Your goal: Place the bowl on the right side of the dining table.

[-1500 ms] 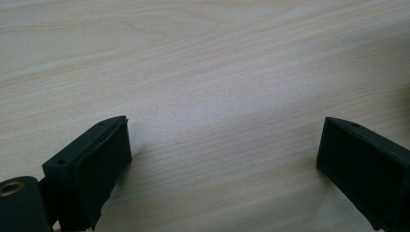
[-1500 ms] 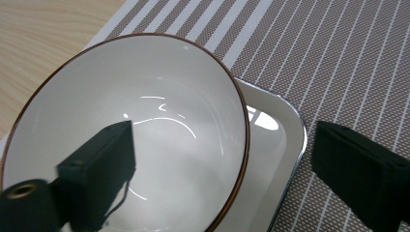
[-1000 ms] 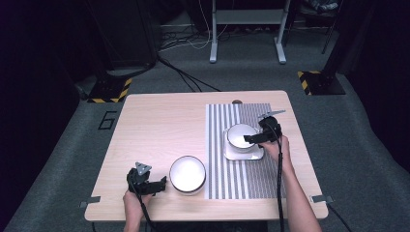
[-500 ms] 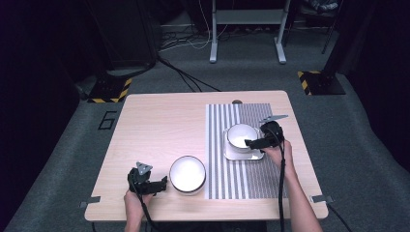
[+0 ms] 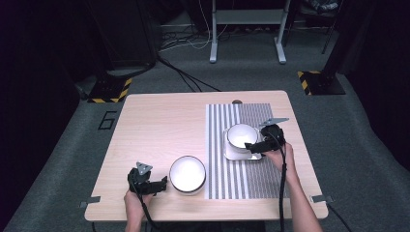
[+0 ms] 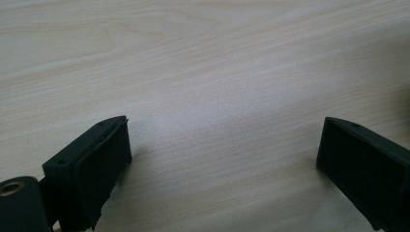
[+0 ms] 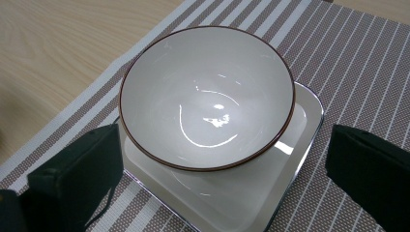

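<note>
White bowl with brown rim (image 7: pixel 207 96) sits on square plate (image 7: pixel 290 145) on striped mat (image 5: pixel 227 121), looks placed. Right claw (image 7: pixel 222 179) wide open, empty, just beside plate. Second bowl (image 5: pixel 187 174) on bare tabletop (image 5: pixel 159 121), likely left to handle. Left claw (image 6: pixel 222 164) open, empty, beside it.
</note>
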